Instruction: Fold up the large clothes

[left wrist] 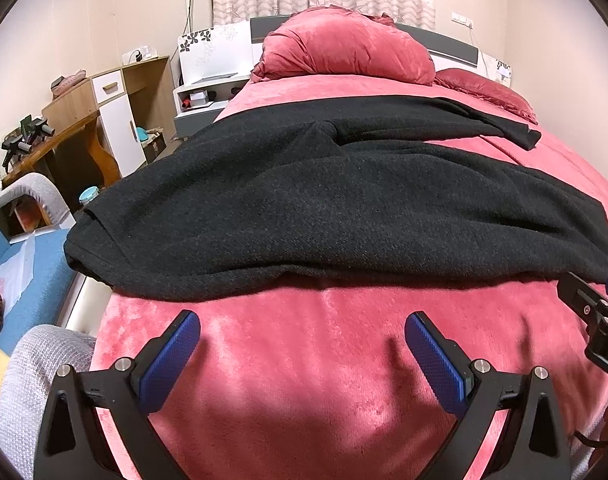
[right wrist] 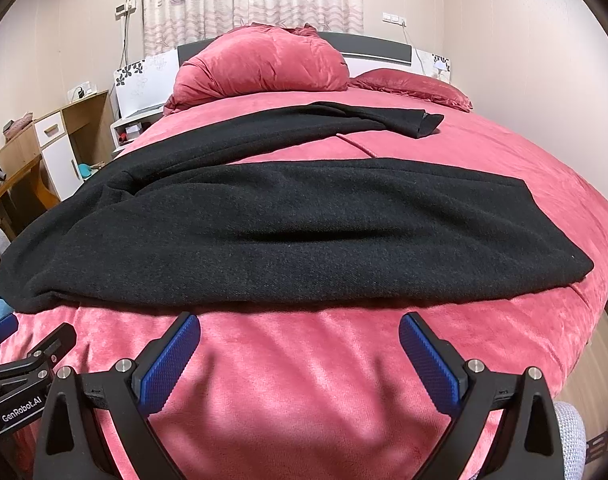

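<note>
A large black knitted garment (left wrist: 324,208) (right wrist: 288,224) lies spread across the pink bed (left wrist: 312,380) (right wrist: 304,376). One sleeve (right wrist: 388,118) stretches out toward the pillows on the far right. My left gripper (left wrist: 302,320) hovers open over bare bedspread, just short of the garment's near edge. My right gripper (right wrist: 300,322) is open too, likewise a little short of that near edge, with nothing between its blue pads (right wrist: 170,360). In the left wrist view the right gripper shows at the right edge; in the right wrist view the left gripper shows at the lower left.
A big pink pillow (left wrist: 344,46) (right wrist: 260,66) and a flatter one (left wrist: 484,86) lie at the headboard. A wooden desk and cabinet (left wrist: 112,120) stand left of the bed. A grey chair (left wrist: 36,380) and a blue cloth (left wrist: 20,264) sit near the bed's left corner.
</note>
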`<state>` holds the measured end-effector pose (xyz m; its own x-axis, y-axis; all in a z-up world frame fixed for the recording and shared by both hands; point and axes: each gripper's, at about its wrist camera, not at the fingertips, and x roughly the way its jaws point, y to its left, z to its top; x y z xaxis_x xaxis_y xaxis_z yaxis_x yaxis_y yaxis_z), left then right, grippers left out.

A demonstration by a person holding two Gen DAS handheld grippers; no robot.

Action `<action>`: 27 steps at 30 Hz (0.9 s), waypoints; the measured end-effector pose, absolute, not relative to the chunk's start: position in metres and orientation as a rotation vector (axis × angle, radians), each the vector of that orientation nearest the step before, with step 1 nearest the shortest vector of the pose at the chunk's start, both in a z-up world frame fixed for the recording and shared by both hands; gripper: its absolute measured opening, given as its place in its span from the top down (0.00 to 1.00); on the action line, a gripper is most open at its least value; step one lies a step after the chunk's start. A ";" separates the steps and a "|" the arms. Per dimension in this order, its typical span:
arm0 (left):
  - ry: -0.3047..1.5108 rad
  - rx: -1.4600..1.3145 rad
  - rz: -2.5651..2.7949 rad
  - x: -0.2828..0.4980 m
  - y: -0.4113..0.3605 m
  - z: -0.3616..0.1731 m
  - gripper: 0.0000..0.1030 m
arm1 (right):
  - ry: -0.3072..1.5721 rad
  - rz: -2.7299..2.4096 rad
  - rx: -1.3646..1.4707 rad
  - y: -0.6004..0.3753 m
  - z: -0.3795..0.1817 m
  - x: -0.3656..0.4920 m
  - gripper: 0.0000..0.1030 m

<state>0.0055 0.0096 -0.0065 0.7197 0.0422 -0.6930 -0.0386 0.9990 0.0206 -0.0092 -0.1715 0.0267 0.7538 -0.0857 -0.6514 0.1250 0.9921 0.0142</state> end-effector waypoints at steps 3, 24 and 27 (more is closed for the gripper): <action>0.768 0.005 0.048 0.006 0.010 -0.006 0.00 | 0.708 -0.115 0.057 -0.171 0.027 -0.009 0.01; 0.855 -0.143 0.015 0.028 0.048 -0.006 0.00 | 0.735 -0.065 0.153 -0.184 0.022 -0.002 0.01; 0.819 -0.171 0.054 0.027 0.064 0.004 0.00 | 0.744 -0.084 0.193 -0.196 0.023 -0.001 0.01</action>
<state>0.0274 0.0642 0.0041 0.6824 -0.0181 -0.7308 -0.1138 0.9849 -0.1306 -0.0012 -0.1958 0.0232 0.7331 -0.0074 -0.6800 0.1443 0.9789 0.1449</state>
